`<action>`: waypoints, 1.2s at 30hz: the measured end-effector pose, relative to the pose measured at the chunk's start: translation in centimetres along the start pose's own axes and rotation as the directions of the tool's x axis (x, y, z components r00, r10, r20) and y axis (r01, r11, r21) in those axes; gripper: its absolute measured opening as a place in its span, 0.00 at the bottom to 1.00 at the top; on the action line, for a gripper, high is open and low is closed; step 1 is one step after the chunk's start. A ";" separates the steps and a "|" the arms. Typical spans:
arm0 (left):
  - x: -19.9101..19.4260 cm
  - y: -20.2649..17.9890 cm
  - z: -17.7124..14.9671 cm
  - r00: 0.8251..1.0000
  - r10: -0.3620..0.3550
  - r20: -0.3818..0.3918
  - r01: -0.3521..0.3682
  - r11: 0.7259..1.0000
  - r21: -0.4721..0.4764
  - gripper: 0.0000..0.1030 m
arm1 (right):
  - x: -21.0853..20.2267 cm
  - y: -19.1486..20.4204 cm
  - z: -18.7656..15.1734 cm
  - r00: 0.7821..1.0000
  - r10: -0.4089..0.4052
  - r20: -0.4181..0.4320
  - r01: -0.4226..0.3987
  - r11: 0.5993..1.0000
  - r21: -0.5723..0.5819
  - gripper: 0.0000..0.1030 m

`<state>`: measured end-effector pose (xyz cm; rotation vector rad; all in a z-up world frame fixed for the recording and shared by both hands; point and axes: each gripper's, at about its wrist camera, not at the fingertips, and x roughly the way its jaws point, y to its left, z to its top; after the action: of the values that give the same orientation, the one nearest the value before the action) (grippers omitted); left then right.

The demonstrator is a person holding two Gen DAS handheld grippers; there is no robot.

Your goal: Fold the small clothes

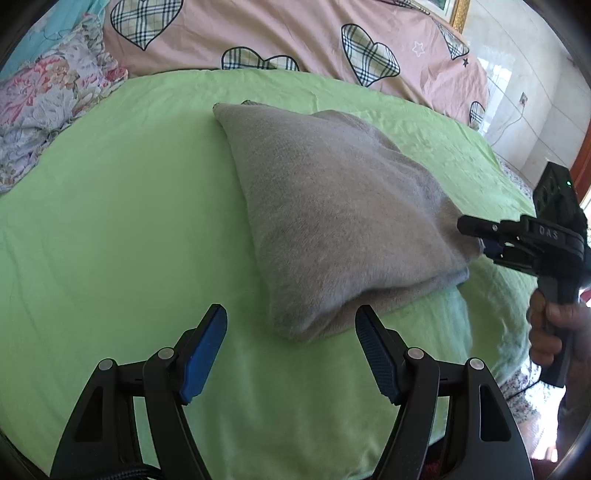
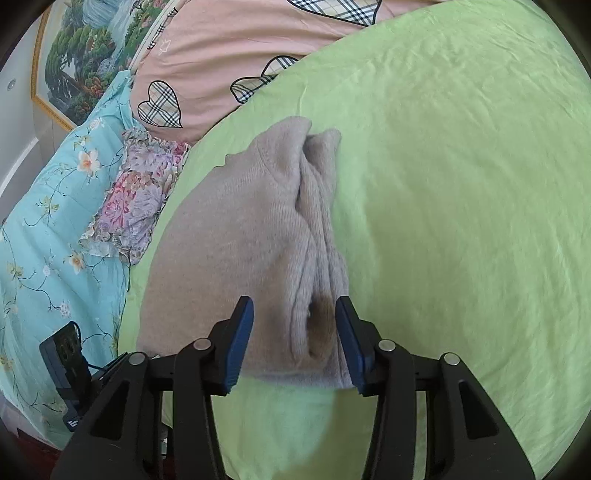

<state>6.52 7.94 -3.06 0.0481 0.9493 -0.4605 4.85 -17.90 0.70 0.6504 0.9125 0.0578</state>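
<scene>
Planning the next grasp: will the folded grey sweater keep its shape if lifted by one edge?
Probably not. The sweater is soft knit with loose layered folds, so it would likely droop and unfold. It looks light, and its fuzzy surface should grip the right gripper well.

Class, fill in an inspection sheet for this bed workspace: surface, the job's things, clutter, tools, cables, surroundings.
Surface: green sheet, wrinkled, spread over the bed.
Job's things: grey knit garment, folded into a thick stack lying on the sheet.
Clutter: floral cloth at the sheet's edge; pink heart-print quilt behind; turquoise floral quilt beside.
Tools: left tool open, just short of the garment's near corner; right tool open, its fingers astride the garment's layered edge.
Cables: a white cord on the wall.
Surroundings: framed landscape painting, tiled wall.
</scene>
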 end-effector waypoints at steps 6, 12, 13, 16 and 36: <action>3.0 0.0 0.9 0.992 0.129 -0.005 -0.129 0.991 -0.039 0.58 | 0.9 1.4 -0.1 1.000 0.006 -0.004 -0.007 0.998 -0.067 0.38; 0.9 -0.4 0.7 0.991 0.131 0.036 -0.130 0.991 -0.036 0.14 | -0.1 1.5 0.2 0.998 0.055 0.002 -0.055 0.997 -0.056 0.07; 0.3 -0.3 0.9 0.988 0.142 0.055 -0.139 0.989 -0.043 0.13 | -1.2 1.5 0.5 0.996 0.078 0.032 -0.076 0.996 -0.054 0.07; -0.7 -0.2 0.8 0.986 0.152 0.063 -0.149 0.988 -0.045 0.11 | -3.2 1.8 1.1 0.994 0.083 0.070 -0.077 0.993 -0.090 0.06; 1.0 1.4 -0.7 0.994 0.066 -0.085 -0.075 0.991 -0.108 0.08 | 1.3 -1.1 -1.6 0.987 -0.150 -0.052 0.141 0.979 -0.146 0.06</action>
<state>7.08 9.02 -4.50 0.0001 1.0487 -0.3416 4.20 -17.56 -1.52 0.4507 1.0050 0.0122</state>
